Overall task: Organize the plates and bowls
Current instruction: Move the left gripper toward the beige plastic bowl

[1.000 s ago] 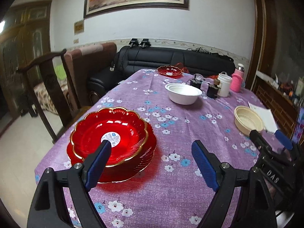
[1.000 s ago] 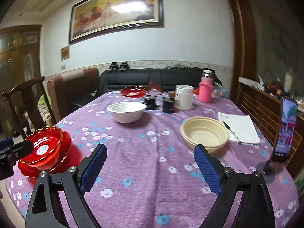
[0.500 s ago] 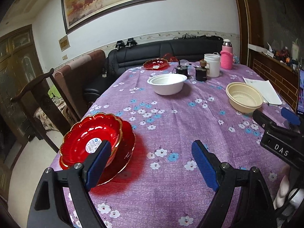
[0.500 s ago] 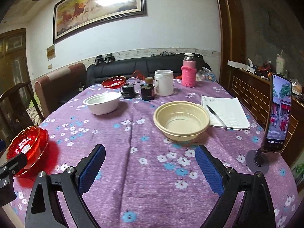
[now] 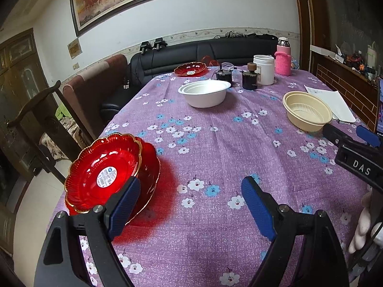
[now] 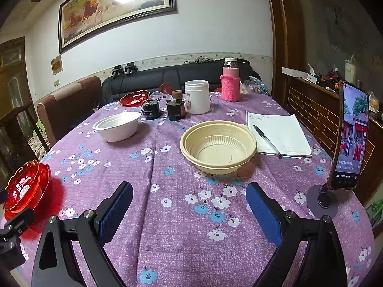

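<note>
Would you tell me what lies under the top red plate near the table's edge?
Under the top red plate sits at least one more red plate; whether others lie beneath is hidden.

Room light is dim and warm, coming from overhead: a white glare patch burns across the framed painting [image 6: 115, 7] at twelve o'clock in both views. The red plates [image 5: 107, 174] throw a glowing red cast onto the tablecloth [image 5: 215, 148] toward four o'clock. A soft shadow sits under the beige bowl [image 6: 217, 148]. The phone screen [image 6: 352, 134] shines bright at three o'clock. Fisheye bending curves the walls, corners fall to black, and focus is mostly crisp.
</note>
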